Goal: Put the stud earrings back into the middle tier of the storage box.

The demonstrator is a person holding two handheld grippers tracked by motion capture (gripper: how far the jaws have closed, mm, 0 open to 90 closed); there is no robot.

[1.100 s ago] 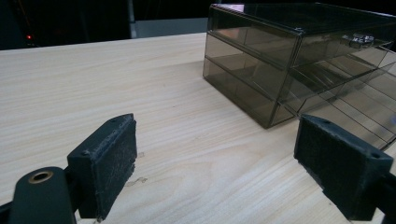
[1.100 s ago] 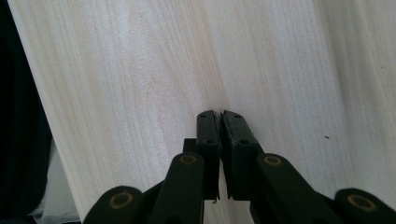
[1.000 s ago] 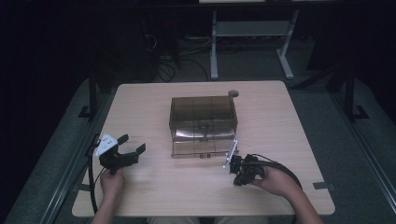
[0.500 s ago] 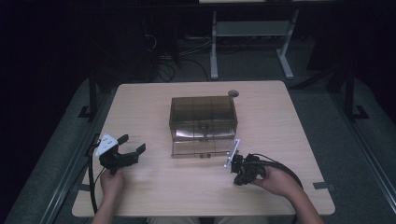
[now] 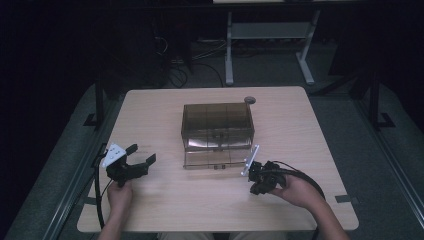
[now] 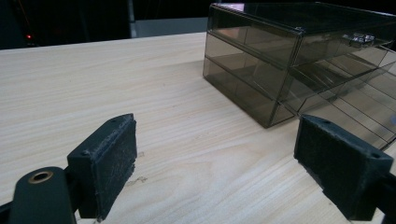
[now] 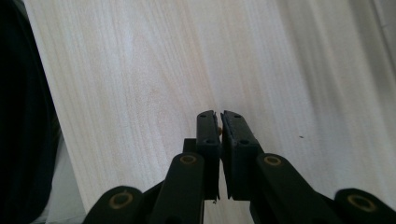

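The room is dark all around, and in the middle stands a light wooden counter (image 5: 210,200). Behind it, on the floor, there are cables and the white legs of another desk (image 5: 270,50).

A brown see-through box with drawers (image 5: 217,125) sits near the middle of the counter. Its lowest drawer (image 5: 215,159) is pulled out toward the person. In the left gripper view the box (image 6: 289,60) is up and to the right, well away from the claw. A small round grey thing (image 5: 249,100) lies on the counter just behind the box, at its back right corner.

The left claw (image 5: 141,156) is near the left edge of the counter, held by the person's left hand (image 5: 120,192). It points toward the box but is well apart from it. Its two black jaws stand wide apart, with only bare wood between them. In the left gripper view the fuzzy black pads (image 6: 112,163) sit low over the counter.

The right claw (image 5: 253,176) is just beside the front right corner of the pulled-out drawer, held by the right hand (image 5: 297,190). Its jaws are pressed together. In the right gripper view a tiny orange speck shows in the gap near the tips of the right claw (image 7: 219,122), too small to tell what it is. A black cable (image 5: 300,175) loops from this claw over the hand.
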